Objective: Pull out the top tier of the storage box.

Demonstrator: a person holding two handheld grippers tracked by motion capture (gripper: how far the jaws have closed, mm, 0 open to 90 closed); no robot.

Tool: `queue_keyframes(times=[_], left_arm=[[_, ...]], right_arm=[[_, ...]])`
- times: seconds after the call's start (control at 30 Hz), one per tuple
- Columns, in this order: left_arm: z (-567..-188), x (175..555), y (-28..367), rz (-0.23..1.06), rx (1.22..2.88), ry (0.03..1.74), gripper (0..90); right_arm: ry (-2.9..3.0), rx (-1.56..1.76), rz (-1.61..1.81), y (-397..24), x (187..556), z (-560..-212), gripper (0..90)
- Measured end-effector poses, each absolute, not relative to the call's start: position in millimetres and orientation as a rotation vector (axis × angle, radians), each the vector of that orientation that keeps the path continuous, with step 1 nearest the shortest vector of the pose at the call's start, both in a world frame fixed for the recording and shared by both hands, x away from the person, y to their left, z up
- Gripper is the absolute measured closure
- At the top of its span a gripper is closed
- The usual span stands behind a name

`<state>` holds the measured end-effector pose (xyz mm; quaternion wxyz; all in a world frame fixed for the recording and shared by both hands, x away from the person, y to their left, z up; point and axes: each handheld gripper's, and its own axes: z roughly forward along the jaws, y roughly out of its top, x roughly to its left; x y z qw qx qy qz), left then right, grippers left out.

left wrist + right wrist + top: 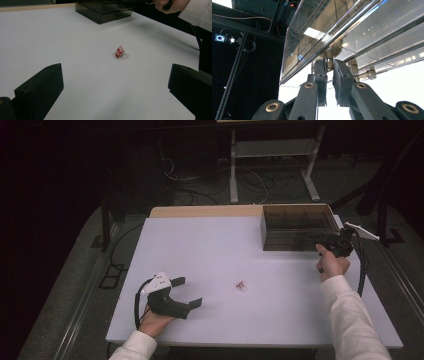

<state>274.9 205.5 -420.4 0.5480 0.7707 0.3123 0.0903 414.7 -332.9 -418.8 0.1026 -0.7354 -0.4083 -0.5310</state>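
Right claw [330,75] pinched shut on the drawer knob [329,62], seemingly the upper drawer's; pull straight out, level, while left claw [189,292] rests open.

White table [210,250] with smoked drawer box [295,227] and small red trinket [241,285].

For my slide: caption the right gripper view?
Right gripper pinches a drawer knob on the smoky clear box.

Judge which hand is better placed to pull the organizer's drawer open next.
Right. The right gripper already has its jaws closed on the drawer knob of the smoky organizer. The left gripper rests open, far off, facing the small red item.
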Motion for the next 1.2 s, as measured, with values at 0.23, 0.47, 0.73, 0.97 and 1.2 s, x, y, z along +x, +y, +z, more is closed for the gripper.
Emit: queue_keyframes(times=[0.23, 0.47, 0.73, 0.97, 1.2], left_arm=[[-420, 275, 206, 0.214, 1.825, 0.741, 0.0], [-420, 275, 206, 0.214, 1.825, 0.742, 0.0], [-420, 275, 205, 0.214, 1.826, 0.742, 0.0], [-420, 275, 205, 0.215, 1.826, 0.742, 0.0], [-421, 275, 205, 0.214, 1.825, 0.743, 0.0]], right_arm=[[-1.212, -2.146, -1.561, -335, 413, -419, 81.1], [-1.225, -2.132, -1.568, -336, 409, -421, 81.0], [-1.225, -2.111, -1.578, -337, 401, -422, 81.0], [-1.228, -2.115, -1.583, -336, 396, -422, 80.9], [-1.240, -2.107, -1.582, -336, 392, -422, 80.8]])
